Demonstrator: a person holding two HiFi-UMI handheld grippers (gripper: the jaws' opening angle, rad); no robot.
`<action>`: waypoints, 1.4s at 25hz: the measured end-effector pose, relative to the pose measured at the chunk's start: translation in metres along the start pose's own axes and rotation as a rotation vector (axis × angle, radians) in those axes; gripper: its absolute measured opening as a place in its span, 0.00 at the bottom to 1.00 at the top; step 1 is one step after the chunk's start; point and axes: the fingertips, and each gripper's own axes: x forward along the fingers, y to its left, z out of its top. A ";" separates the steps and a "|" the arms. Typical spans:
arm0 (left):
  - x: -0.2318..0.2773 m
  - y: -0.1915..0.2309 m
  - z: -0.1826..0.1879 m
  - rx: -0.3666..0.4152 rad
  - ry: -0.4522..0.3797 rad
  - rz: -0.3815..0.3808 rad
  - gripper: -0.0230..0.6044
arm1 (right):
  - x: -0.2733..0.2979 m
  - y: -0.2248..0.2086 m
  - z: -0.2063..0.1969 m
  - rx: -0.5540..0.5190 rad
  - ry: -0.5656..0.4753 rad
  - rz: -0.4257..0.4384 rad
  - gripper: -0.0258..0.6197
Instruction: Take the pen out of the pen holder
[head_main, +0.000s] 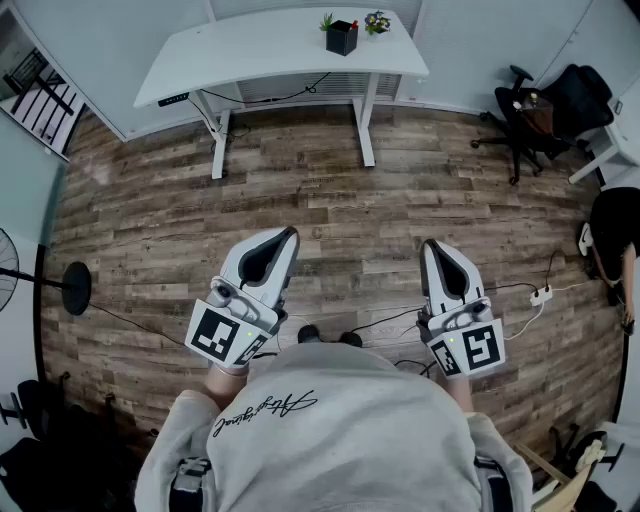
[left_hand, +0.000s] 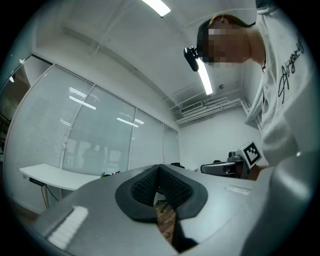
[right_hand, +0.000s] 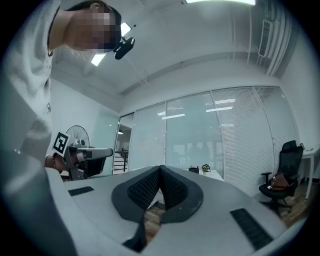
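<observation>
A black pen holder (head_main: 341, 38) with a red-tipped pen in it stands on the far white desk (head_main: 250, 50), across the room from me. My left gripper (head_main: 288, 236) is held in front of my chest at the lower left of the head view, jaws shut with nothing between them. At the lower right my right gripper (head_main: 432, 246) is likewise shut and empty. In the right gripper view the pen holder (right_hand: 194, 170) is a tiny dark shape on the distant desk, past the right gripper (right_hand: 160, 170). The left gripper (left_hand: 159, 168) points slightly upward at glass walls.
Small potted plants (head_main: 377, 22) stand by the pen holder. A black office chair (head_main: 525, 115) is at the right, a standing fan (head_main: 70, 288) at the left. Cables and a power strip (head_main: 543, 295) lie on the wooden floor between me and the desk.
</observation>
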 end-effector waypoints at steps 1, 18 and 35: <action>-0.001 0.000 -0.001 0.000 0.002 0.001 0.04 | 0.000 0.001 0.000 -0.001 -0.001 0.001 0.04; -0.006 0.000 -0.003 -0.006 0.008 0.018 0.04 | 0.001 0.008 -0.002 0.002 0.003 0.019 0.04; -0.008 0.009 -0.005 -0.017 0.023 0.064 0.52 | 0.007 0.007 -0.002 0.036 -0.024 -0.020 0.41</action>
